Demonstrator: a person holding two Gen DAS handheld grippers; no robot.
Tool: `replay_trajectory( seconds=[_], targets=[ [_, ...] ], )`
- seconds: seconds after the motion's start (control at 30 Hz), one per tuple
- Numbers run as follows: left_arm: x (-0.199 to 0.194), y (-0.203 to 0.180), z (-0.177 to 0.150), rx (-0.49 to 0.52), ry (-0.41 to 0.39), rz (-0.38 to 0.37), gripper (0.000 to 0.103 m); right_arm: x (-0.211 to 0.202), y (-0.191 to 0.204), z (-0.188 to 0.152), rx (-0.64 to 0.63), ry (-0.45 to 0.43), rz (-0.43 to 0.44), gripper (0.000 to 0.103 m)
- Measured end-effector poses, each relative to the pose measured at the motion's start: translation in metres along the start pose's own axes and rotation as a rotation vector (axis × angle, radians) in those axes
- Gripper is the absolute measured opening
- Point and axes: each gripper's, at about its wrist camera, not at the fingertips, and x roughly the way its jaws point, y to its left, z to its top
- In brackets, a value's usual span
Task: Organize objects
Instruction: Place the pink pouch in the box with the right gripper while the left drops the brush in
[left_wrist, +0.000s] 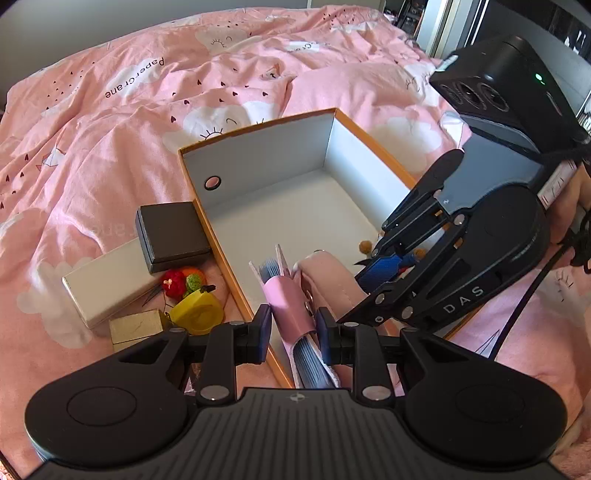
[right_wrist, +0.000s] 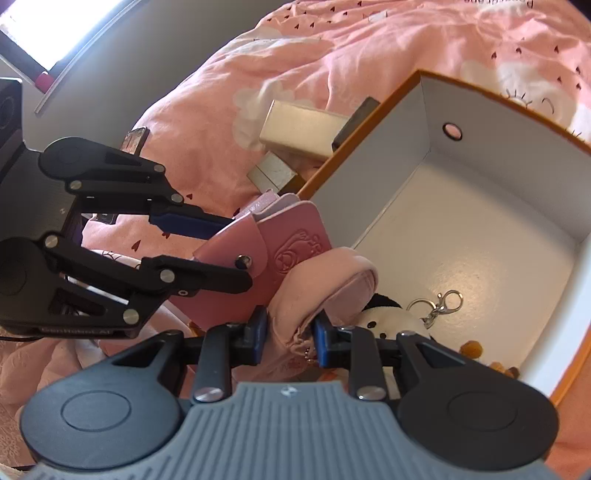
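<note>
The left tongs (left_wrist: 293, 328) are clenching a pink card wallet (left_wrist: 286, 299). Its snap flap is closed and the ribbed blue-grey inner pockets are sticking out at both ends. In the right wrist view the same left tongs (right_wrist: 236, 251) are coming in from the left and gripping the wallet (right_wrist: 291, 251) by its edge, so the embossed face is staying free. The wallet is hanging over the near wall of the open box (left_wrist: 258, 173), just ahead of the left tongs. I judge it is being held there so it can go straight down inside.

The right tongs (right_wrist: 288, 338) are pinching a soft pink fabric piece (right_wrist: 317, 284), which is folding over like a loop and leaning against the wallet. I cannot tell what kind of thing it is. Just beyond these tongs, already lying on the white floor of the box, are a white plush keychain (right_wrist: 388, 319) with its metal clasp (right_wrist: 443, 302) and some small brown bits.

To the left of the left tongs, outside the box and on the pink bed cover (left_wrist: 110, 129), other things are waiting: a dark box (left_wrist: 171, 236), a long white box (left_wrist: 110, 286), a yellow tape measure (left_wrist: 197, 314) and small knitted fruits (left_wrist: 183, 280). They are lying close to the box wall, probably so each is needing only a short reach.

Both tongs are meeting over the same corner, so the two pink things may catch on each other when released.
</note>
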Motion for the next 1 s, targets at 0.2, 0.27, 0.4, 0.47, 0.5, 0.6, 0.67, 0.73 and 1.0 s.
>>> replay_trajectory(
  seconds=[0.2,0.27,0.4,0.47,0.5,0.6,0.67,0.73,1.0],
  targets=[
    [0.014,-0.009,-0.003,0.049,0.053,0.015,0.030,0.017,-0.011,0.000,0.022,0.037,0.020,0.028],
    [0.018,-0.012,-0.004,0.065,0.068,0.015,0.030,0.019,-0.013,-0.001,0.021,0.044,0.019,0.028],
    [0.024,-0.015,-0.006,0.078,0.094,0.011,0.031,0.025,-0.012,0.000,0.009,0.062,0.000,0.028],
    [0.027,-0.014,-0.005,0.077,0.107,0.006,0.032,0.028,-0.011,0.000,0.005,0.070,-0.010,0.028],
    [0.028,-0.014,-0.005,0.080,0.113,0.003,0.032,0.029,-0.010,0.000,0.002,0.074,-0.015,0.028],
    [0.033,-0.011,-0.007,0.064,0.143,-0.040,0.034,0.032,-0.010,0.000,-0.005,0.088,-0.033,0.029],
    [0.033,-0.009,-0.008,0.061,0.143,-0.027,0.034,0.037,-0.010,0.000,-0.011,0.115,-0.062,0.029],
    [0.030,-0.006,-0.008,0.047,0.133,-0.039,0.034,0.042,-0.010,-0.001,-0.010,0.122,-0.065,0.029],
    [0.005,0.017,-0.003,-0.040,0.024,-0.083,0.034,0.053,-0.008,-0.003,0.016,0.125,-0.103,0.029]
  ],
)
